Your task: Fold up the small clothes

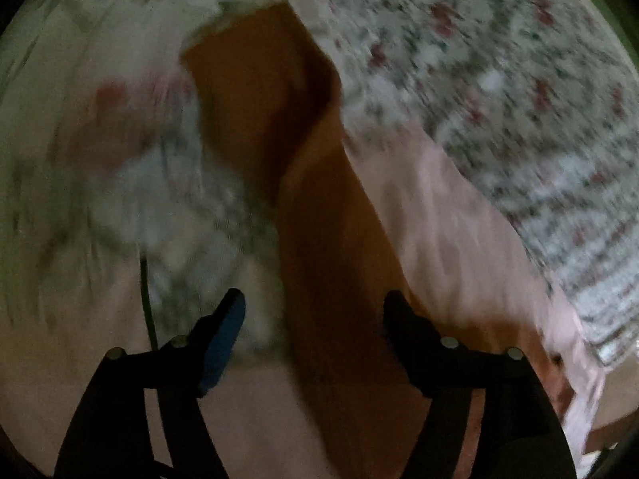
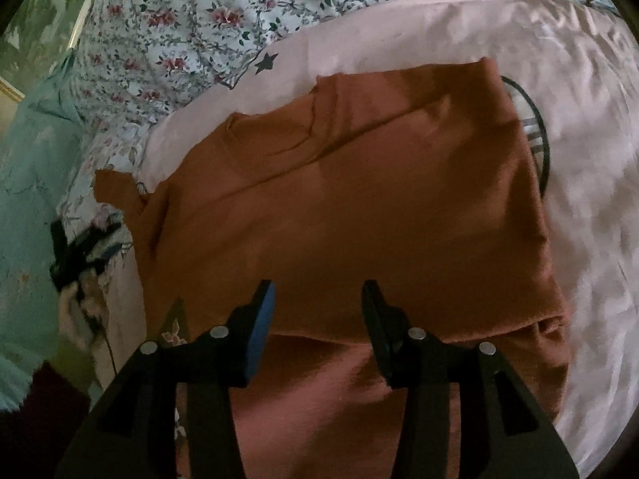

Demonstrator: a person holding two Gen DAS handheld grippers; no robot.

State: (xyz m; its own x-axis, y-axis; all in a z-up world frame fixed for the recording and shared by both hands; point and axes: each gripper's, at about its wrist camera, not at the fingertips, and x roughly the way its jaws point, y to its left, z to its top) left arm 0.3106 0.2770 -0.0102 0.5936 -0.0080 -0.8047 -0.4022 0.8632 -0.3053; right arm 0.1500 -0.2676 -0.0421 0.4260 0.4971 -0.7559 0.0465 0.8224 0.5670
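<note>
Both claws, left gripper [image 1: 313, 307] and right gripper [image 2: 317, 299], are gaping wide and holding nothing, hovering over the rust-orange garment [image 2: 351, 199] lying on pink sheet [image 2: 591, 159].

No text, label, brand or number could be read in either view. One sign alone was seen: a small dark star [image 2: 266, 62] printed on the pink sheet [image 2: 399, 28], just beside the edge of the floral cloth [image 2: 191, 20]. The left wrist view was blurred, and nothing written could be made out there.
</note>
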